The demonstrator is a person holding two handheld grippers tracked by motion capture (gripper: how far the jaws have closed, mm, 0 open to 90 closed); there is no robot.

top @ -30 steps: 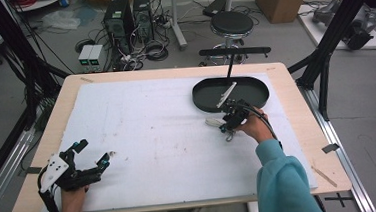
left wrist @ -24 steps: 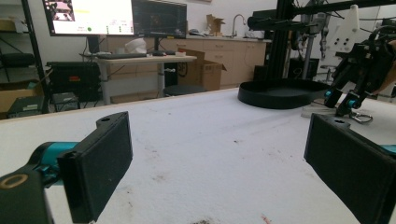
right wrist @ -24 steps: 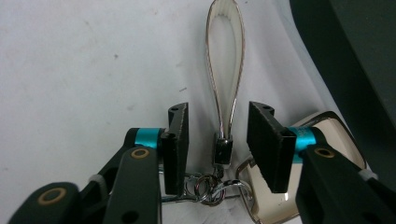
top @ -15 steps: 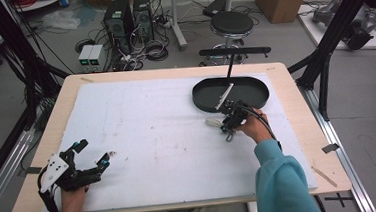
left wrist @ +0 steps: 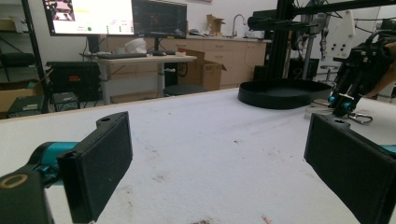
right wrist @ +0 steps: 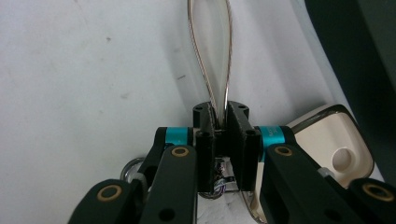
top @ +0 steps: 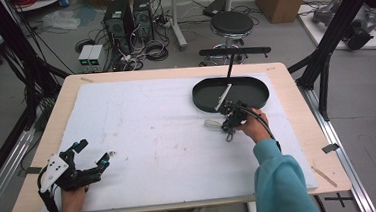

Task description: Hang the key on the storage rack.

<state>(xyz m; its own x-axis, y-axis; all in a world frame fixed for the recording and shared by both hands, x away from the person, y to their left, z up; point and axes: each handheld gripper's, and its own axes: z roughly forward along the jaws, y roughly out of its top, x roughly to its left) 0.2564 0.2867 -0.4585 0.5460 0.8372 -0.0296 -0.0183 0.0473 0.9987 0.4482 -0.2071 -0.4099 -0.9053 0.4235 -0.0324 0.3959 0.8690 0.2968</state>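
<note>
Left gripper (top: 91, 154) low at the table's near-left corner, held in the person's left hand (top: 72, 204), wrist cut off by the frame's bottom edge. Jaws spread wide, nothing between them; in the left gripper view the two black pads (left wrist: 100, 163) stand well apart over bare white table cover (top: 148, 139).

Right hand (top: 252, 126), in a teal sleeve (top: 281, 179), reaches forward at right-centre, just short of the black oval tray (top: 260, 98). Right gripper (top: 230, 123) points down at the cover. In the right gripper view its jaws are pressed nearly together, pinching a thin metal wire loop (right wrist: 210, 60) that runs away from the tips. What the loop belongs to is unclear. A cream, rounded-square object with a metal rim (right wrist: 331, 149) lies just beside the jaws, partly hidden by the linkage.

A pale stick (top: 223, 97) leans in the tray. Beyond the table: a stool (top: 232, 22), computer towers (top: 127, 15).
</note>
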